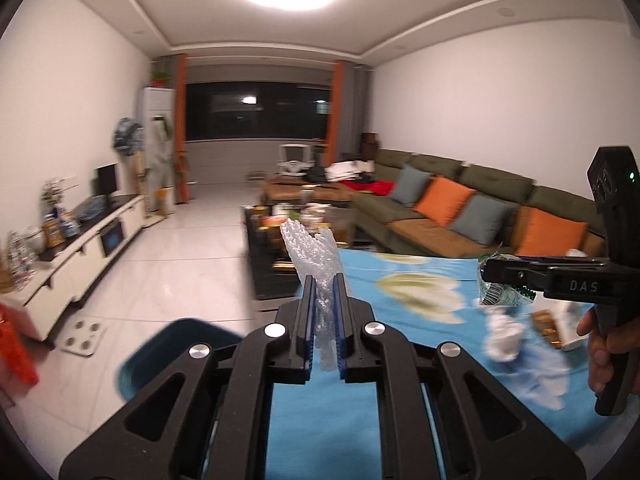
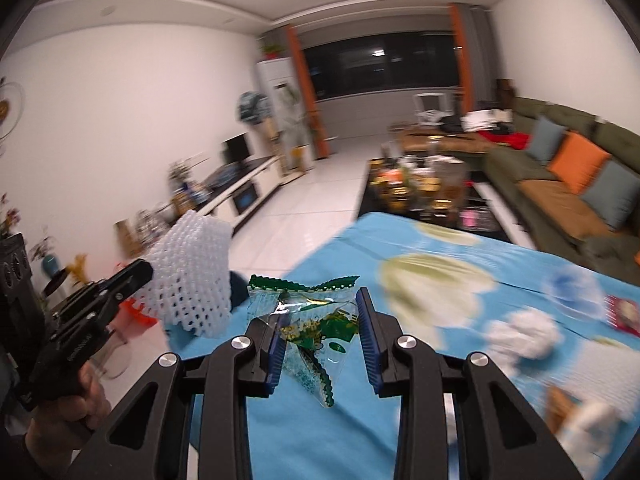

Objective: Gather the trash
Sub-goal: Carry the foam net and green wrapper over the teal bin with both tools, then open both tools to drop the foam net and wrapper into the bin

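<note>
My left gripper (image 1: 324,280) is shut on a white foam fruit net (image 1: 308,248) that sticks up past its fingertips. The right wrist view shows that same net (image 2: 192,276) hanging from the left gripper (image 2: 140,276), off the table's left edge. My right gripper (image 2: 320,312) is shut on a crumpled clear wrapper with green print (image 2: 312,320), held above the blue flowered tablecloth (image 2: 440,264). Seen from the left wrist, the right gripper (image 1: 486,272) carries the wrapper (image 1: 500,296) at the right. A dark blue bin (image 1: 176,344) stands on the floor beside the table.
On the cloth lie a crumpled white tissue (image 2: 524,334), a red packet (image 2: 624,316) and a brownish box (image 1: 548,324). Beyond the table is a cluttered dark coffee table (image 2: 420,192) and a sofa (image 1: 460,208). A white scale (image 1: 80,336) lies on the tiled floor.
</note>
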{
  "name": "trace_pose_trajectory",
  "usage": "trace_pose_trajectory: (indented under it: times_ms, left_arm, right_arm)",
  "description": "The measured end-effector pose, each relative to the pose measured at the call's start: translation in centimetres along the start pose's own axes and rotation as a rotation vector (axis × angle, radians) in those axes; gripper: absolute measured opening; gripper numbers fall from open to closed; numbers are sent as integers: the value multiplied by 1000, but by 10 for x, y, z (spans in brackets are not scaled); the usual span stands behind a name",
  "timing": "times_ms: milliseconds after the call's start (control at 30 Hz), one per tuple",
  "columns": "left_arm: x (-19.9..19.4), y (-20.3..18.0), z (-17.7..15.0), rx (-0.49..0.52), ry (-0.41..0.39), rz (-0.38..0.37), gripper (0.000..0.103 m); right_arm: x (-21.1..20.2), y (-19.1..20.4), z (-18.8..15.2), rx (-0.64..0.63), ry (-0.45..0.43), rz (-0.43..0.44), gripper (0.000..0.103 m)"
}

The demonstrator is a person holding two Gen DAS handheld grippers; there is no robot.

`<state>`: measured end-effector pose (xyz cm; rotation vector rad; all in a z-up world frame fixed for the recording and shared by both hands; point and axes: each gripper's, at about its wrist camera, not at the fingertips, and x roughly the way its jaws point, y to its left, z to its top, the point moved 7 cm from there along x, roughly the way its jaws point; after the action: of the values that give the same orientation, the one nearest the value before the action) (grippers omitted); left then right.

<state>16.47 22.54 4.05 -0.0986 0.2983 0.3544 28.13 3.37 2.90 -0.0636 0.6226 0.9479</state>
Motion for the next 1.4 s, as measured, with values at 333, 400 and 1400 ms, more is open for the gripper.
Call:
trace_pose_trajectory:
  times_ms: [333,400,1400]
  left_arm:
    - [-1,115,-13,-51,31,160,9]
    - [-1,133,-18,-59,43,181,9]
    - [90,197,-117,-180,279,242,9]
  right_arm:
    - [101,106,25,-112,112,188,30]
    - [122,120,25,-122,144,209,30]
    - [264,177,-34,-205,480,176,36]
